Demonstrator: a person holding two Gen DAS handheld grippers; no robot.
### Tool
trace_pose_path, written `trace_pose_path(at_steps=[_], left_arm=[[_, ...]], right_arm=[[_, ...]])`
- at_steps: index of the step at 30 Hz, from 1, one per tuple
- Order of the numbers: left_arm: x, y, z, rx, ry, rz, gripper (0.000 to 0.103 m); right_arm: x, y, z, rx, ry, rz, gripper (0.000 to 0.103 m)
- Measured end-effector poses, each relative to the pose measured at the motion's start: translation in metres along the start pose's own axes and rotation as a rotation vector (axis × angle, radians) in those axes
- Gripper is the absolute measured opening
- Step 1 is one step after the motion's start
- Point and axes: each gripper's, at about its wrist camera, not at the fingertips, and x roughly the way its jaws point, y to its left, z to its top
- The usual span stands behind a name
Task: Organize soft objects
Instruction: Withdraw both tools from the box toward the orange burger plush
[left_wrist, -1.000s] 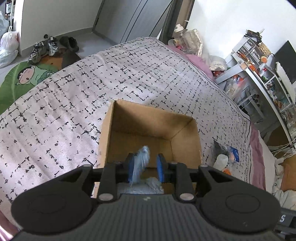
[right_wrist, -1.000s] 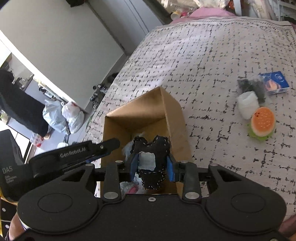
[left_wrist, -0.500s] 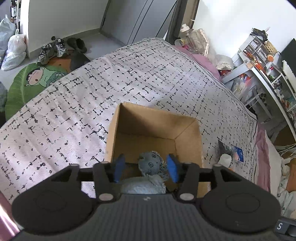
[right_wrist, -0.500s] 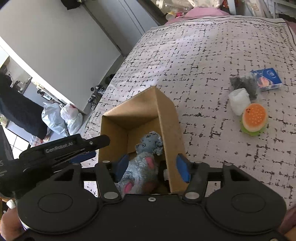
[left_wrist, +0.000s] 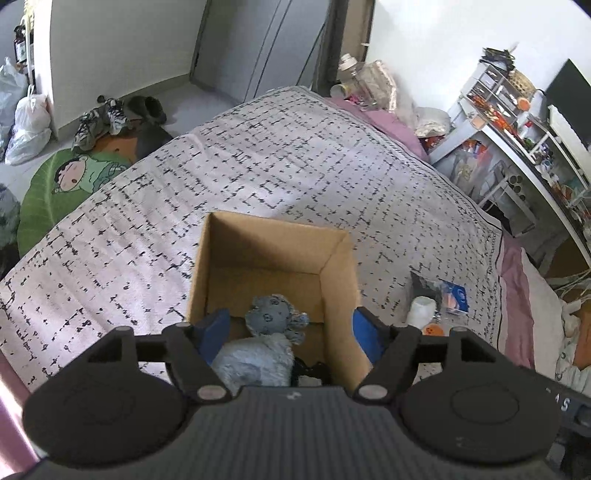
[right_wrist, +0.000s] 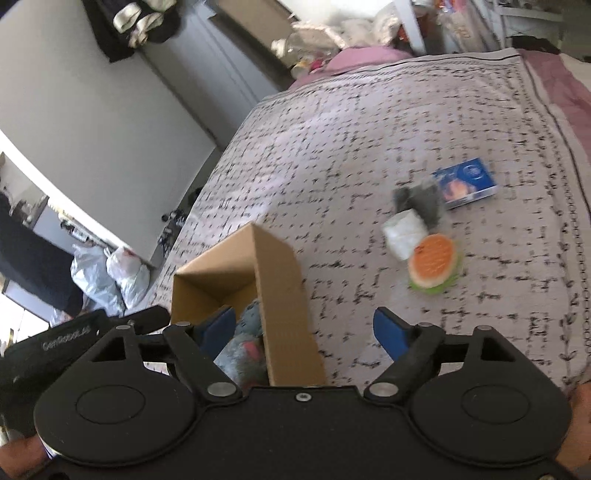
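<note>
An open cardboard box (left_wrist: 334, 280) (right_wrist: 284, 291) stands on the patterned bedspread. Inside it lies a grey-blue plush toy (left_wrist: 275, 319) (right_wrist: 245, 345), with a dark soft thing (left_wrist: 314, 371) beside it at the bottom. My left gripper (left_wrist: 290, 338) hovers over the box's near end, its jaws opening, and holds nothing. My right gripper (right_wrist: 304, 328) straddles the box's right wall, jaws opening and empty. To the right on the bed lie a burger-shaped soft toy (right_wrist: 434, 264) (left_wrist: 432, 329), a white soft lump (right_wrist: 404, 230) (left_wrist: 421, 310) and a grey fuzzy item (right_wrist: 419, 201).
A blue packet (right_wrist: 467, 182) (left_wrist: 454, 297) lies beside the grey item. The other gripper's black body (right_wrist: 74, 341) shows at the left. Beyond the bed's left edge are shoes (left_wrist: 96, 122), a green floor mat (left_wrist: 62, 184) and plastic bags (right_wrist: 110, 273). A cluttered shelf (left_wrist: 524, 147) stands at the right.
Both grippers let go: the plush toy and the dark stitched soft thing dropped into the box, the jaws spread wide. Both hands pulled back, the left one rising and the right one swinging rightward.
</note>
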Motion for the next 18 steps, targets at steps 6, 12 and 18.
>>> trace_pose_path(at_steps=[6,12,18], left_arm=[[-0.006,-0.024,-0.003,0.020,-0.016,-0.010,0.072],[-0.007,-0.048,-0.005,0.032,-0.023,-0.027,0.072],[-0.005,-0.071,-0.005,0.049,-0.027,-0.036,0.072]], right_arm=[[-0.017,-0.025,0.012,0.037,-0.041,0.000,0.081],[-0.026,-0.048,0.024,0.068,-0.063,-0.014,0.081],[-0.036,-0.071,0.038,0.107,-0.080,-0.025,0.081]])
